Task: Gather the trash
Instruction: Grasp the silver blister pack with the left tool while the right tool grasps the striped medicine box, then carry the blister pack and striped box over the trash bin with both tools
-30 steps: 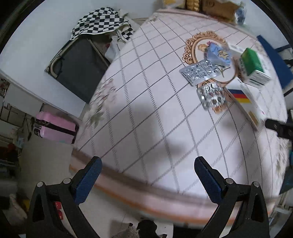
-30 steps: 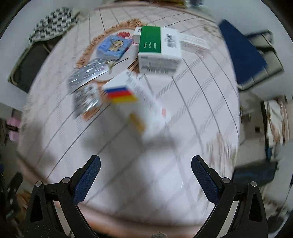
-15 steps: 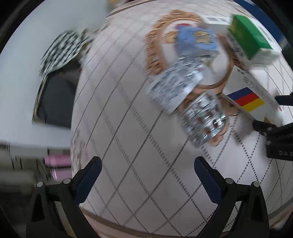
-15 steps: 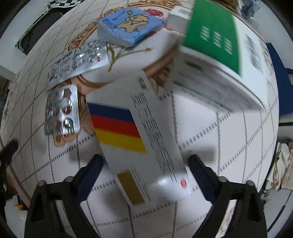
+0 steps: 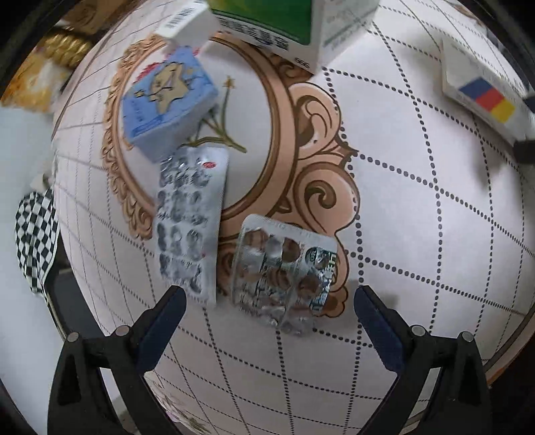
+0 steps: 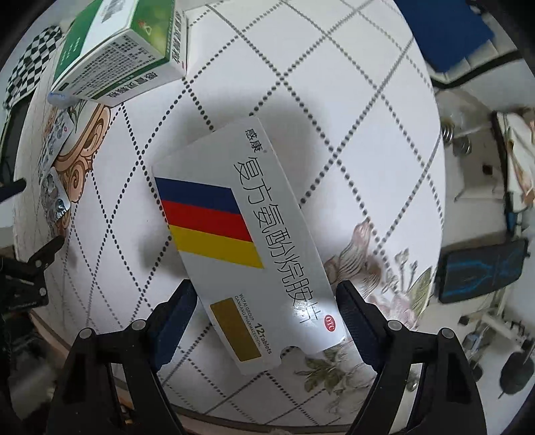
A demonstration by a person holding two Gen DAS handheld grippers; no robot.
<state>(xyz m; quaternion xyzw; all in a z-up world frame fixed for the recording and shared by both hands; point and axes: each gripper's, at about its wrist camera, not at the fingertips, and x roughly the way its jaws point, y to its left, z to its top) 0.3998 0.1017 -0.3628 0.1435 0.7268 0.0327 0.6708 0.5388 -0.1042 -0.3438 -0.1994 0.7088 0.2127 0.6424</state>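
Observation:
A crumpled used blister pack lies on the patterned tablecloth, just ahead of my open left gripper. A longer silver blister sheet lies to its left, touching a blue tissue pack. A flat white medicine box with blue, red and yellow stripes lies between the fingers of my open right gripper; it also shows in the left wrist view. A green and white box stands farther back, also seen in the left wrist view.
A small white barcode box lies by the green box. The table edge runs just below my right gripper. A checkered cloth hangs off to the left. A blue chair stands beyond the table at the right.
Both grippers have moved forward and down over the table. The left closed in on the crumpled blister pack; the right now straddles the striped box. Both stayed open.

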